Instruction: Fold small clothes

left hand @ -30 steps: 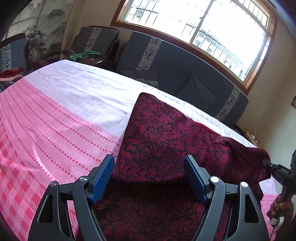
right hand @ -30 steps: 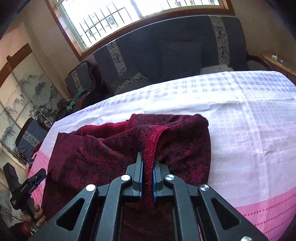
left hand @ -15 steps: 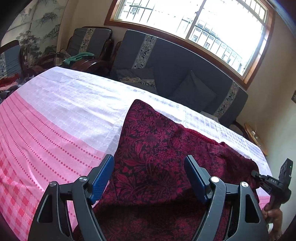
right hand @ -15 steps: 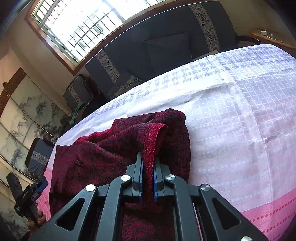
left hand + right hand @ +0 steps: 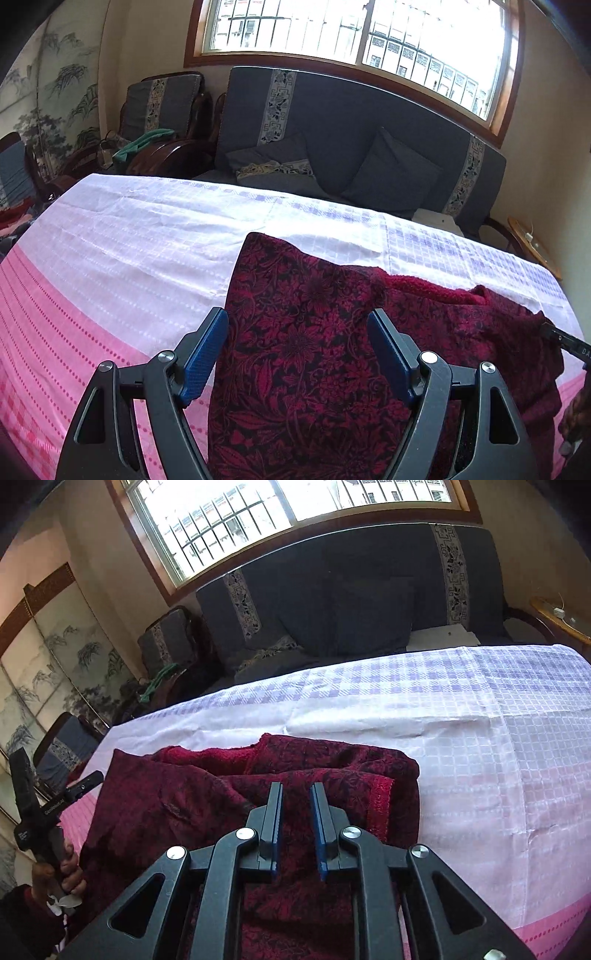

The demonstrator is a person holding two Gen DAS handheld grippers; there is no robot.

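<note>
Sitting room: barred window (image 5: pixel 354 33), dark grey sofa (image 5: pixel 351 133) with cushions along the far wall, armchair (image 5: pixel 162 107) to its left; painted landscape screen (image 5: pixel 55 672) at far left. In front, a bed under a checked sheet (image 5: pixel 129 236), white at the far edge, pink at the near edge.

Left wrist view: left gripper (image 5: pixel 297 358) jaws wide apart over the garment (image 5: pixel 306 350), pads not pressing it. Folded left edge runs straight; dark red floral print on black. Only the tip of the other tool shows at far right.

Right wrist view: left hand (image 5: pixel 62 867) gripping its tool's handle, at the sheet's left edge. Right gripper (image 5: pixel 297 830) jaws opening, narrow gap, cloth below them, not pinched. Garment's right end lies bunched, bright red hem (image 5: pixel 378 805) turned up just right of the fingers.
</note>
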